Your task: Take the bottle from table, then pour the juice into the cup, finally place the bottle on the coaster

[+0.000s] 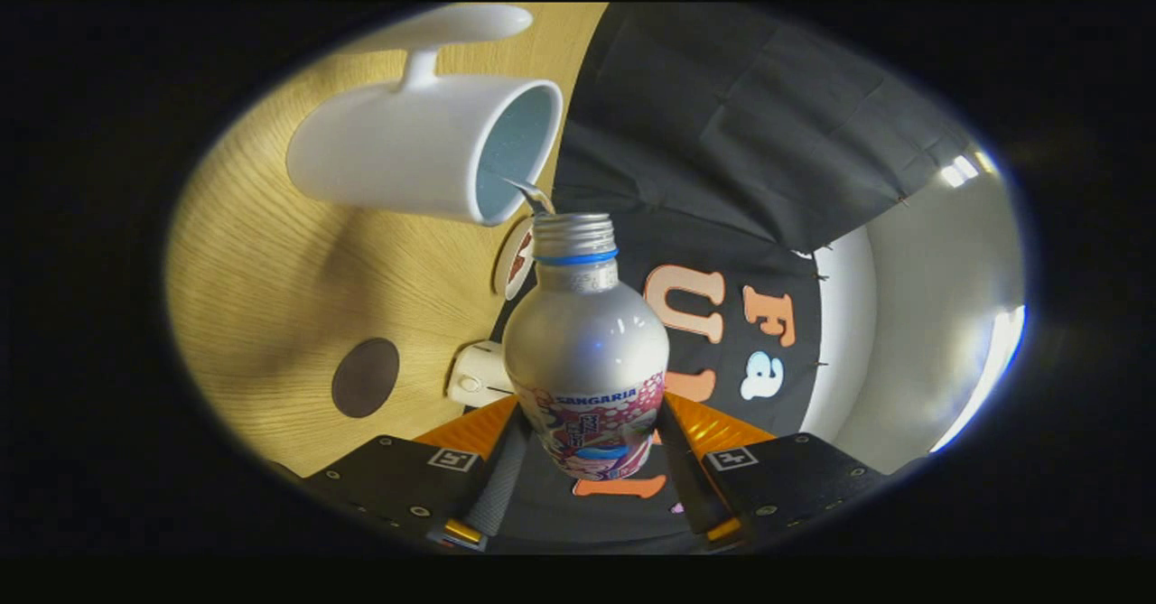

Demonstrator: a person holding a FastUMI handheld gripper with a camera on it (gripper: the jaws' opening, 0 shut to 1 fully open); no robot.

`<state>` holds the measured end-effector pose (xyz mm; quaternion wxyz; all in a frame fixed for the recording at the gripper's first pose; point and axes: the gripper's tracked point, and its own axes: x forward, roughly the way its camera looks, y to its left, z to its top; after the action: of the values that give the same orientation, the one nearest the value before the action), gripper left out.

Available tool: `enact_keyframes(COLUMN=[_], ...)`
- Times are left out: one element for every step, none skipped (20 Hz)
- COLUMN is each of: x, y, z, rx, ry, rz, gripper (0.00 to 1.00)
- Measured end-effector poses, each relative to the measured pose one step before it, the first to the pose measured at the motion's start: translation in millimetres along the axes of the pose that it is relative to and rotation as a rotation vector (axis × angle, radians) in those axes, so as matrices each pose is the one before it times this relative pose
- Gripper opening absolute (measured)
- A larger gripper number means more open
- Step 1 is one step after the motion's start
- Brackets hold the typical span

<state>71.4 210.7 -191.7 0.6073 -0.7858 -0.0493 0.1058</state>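
Note:
My gripper [589, 450] is shut on a silver bottle [587, 351] with a blue neck ring and a printed label, both fingers [506, 473] pressing on its lower body. The whole view is rolled, so the bottle is tipped over. Its open mouth [573, 222] sits right at the rim of a white cup [424, 144] that stands on the wooden table [262, 270]. A thin stream of liquid [533, 193] runs from the mouth into the cup. A dark round coaster [365, 377] lies flat on the table, beside the fingers and apart from the cup.
A small white object [479, 375] sits on the table close to the bottle's body. A round white disc with a red mark [516, 257] lies just behind the bottle's neck. The black cloth wall [741, 134] rises beyond the table's edge.

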Motion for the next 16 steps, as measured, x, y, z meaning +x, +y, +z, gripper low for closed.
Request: enact_keyframes(x=[1.12, -0.06, -0.68, -1.08, 0.80, -0.30, -0.54, -1.25, 0.03, -0.19, -0.14, -0.50, -0.10, -0.14, 0.25, 0.30], y=[-2.60, -1.63, -0.11, 0.15, 0.05, 0.69, 0.34, 0.98, 0.14, 0.09, -0.26, -0.80, -0.79, -0.22, -0.75, -0.68], z=[1.31, 0.94, -0.10, 0.95, -1.31, 0.21, 1.64, 1.14, 0.52, -0.20, -0.54, -0.13, -0.41, -0.43, -0.69, 0.30], rx=[-0.00634, -0.00633, -0.00610, -0.00450, -0.00295, -0.00447, -0.00457, -0.00495, -0.00585, -0.00513, -0.00512, -0.00548, -0.00614, -0.00620, -0.00579, -0.00582], ry=[-0.00392, -0.00221, -0.00177, -0.00054, 0.00266, -0.00150, -0.00305, -0.00531, -0.00382, -0.00302, -0.00249, -0.00378, -0.00135, 0.00012, -0.00130, -0.00370], rz=[-0.00283, -0.00306, -0.00214, -0.00060, -0.00054, 0.00083, 0.00149, 0.00287, 0.00152, 0.00168, 0.00241, 0.00110, -0.00451, -0.00237, -0.00219, -0.00285], gripper=[0.76, 0.76, 0.76, 0.76, 0.76, 0.76, 0.76, 0.76, 0.76, 0.76, 0.76, 0.76, 0.76, 0.76, 0.76, 0.76])
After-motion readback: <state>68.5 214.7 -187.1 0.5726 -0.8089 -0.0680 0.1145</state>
